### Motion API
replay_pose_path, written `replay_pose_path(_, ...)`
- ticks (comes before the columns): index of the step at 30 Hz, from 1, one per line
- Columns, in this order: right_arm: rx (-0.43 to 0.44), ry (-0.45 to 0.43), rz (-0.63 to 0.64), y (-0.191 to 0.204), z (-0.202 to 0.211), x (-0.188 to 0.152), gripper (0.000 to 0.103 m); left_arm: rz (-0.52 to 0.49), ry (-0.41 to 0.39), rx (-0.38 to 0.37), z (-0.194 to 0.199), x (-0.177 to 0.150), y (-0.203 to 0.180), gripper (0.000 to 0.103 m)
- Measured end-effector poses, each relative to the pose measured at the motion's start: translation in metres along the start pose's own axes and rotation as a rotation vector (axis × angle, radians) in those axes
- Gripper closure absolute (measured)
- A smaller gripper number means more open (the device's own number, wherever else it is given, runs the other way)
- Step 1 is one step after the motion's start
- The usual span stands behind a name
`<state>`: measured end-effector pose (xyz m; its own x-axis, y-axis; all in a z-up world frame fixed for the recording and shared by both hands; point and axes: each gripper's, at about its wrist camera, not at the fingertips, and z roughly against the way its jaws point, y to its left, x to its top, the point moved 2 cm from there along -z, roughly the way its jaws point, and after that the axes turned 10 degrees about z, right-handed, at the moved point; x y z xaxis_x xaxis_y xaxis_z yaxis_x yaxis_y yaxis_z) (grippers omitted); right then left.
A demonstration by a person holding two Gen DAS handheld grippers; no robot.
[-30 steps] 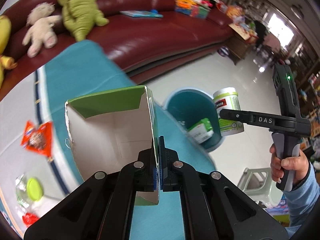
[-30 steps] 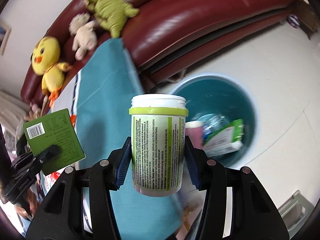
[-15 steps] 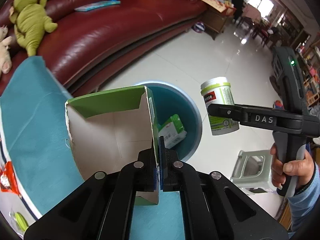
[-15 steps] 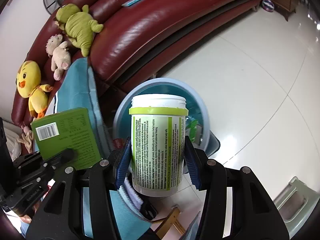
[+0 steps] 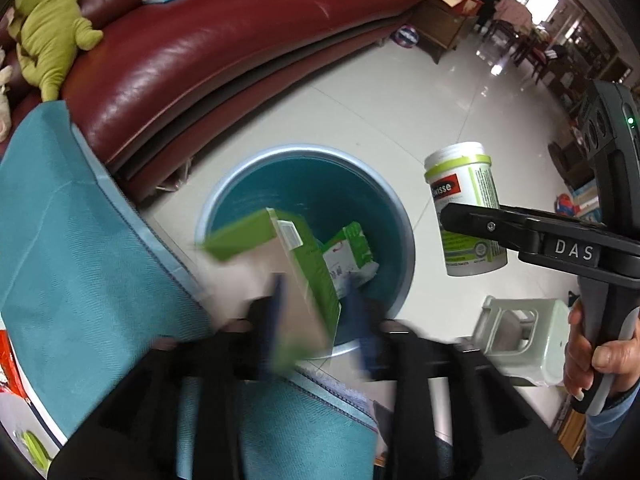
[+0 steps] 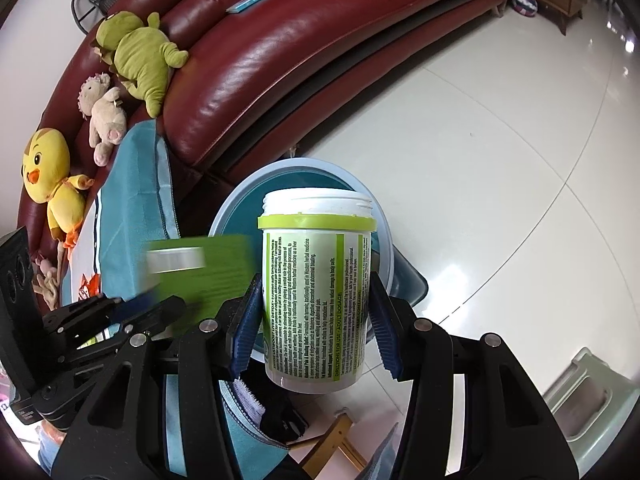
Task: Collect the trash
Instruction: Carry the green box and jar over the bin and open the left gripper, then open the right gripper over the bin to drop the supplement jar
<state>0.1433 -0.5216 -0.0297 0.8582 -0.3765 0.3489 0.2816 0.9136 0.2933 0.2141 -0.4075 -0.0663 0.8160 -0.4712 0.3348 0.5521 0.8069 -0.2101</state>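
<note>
The bin [image 5: 224, 196] now fills the middle of the left view, where half a second ago it sat partly behind the clamped box [image 5: 280, 256]. The left gripper [image 5: 316, 316] has spread its fingers, and the blurred box is dropping between them toward the bin, so that piece is nearly collected. The right gripper [image 6: 316, 332] stays clamped on the jar [image 6: 316, 304], just above the bin's near rim.

Motion-blurred green carton [image 5: 276, 268] and left tongs [image 5: 316, 320]

A green carton [image 5: 280, 256], a teal bin [image 5: 240, 200], a white green-banded jar [image 6: 316, 304], a maroon sofa [image 6: 320, 52].
</note>
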Motion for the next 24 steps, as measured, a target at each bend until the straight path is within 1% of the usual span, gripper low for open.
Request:
replay_pose_path(1, -0.002, 0.002, 0.002, 0.001, -0.001, 0.0, 0.055, 0.003, -0.017, 0.004, 0.003, 0.0, 0.001, 0.041)
replay_pose_path(2, -0.004, 0.005, 0.003, 0.001, -0.001, 0.001, 0.055, 0.004, -0.037, 0.009, 0.008, -0.001, 0.004, 0.04)
replay_pose_path(6, -0.008, 0.01, 0.013, 0.005, -0.002, 0.0, 0.055, 0.023, -0.049, 0.0, 0.018, -0.003, 0.012, 0.035)
replay_pose_path(8, -0.01, 0.011, 0.021, 0.008, -0.002, 0.001, 0.055, 0.028, -0.063, 0.012, 0.023, -0.007, 0.016, 0.025)
replay_pose_path(13, -0.013, 0.023, 0.039, 0.017, -0.006, 0.002, 0.055, 0.039, -0.101, 0.026, 0.038, -0.019, 0.023, 0.014)
replay_pose_path(17, -0.013, 0.037, 0.063, 0.029, -0.013, 0.006, 0.055, 0.064, -0.122, 0.024, 0.049, -0.028, 0.034, 0.01)
replay_pose_path(21, 0.0, 0.059, 0.092, 0.044, -0.023, 0.011, 0.054, 0.098, -0.126, 0.023, 0.056, -0.035, 0.048, 0.009)
replay_pose_path(24, 0.012, 0.084, 0.108, 0.054, -0.032, 0.009, 0.051, 0.111, -0.121, 0.026, 0.058, -0.041, 0.055, 0.008)
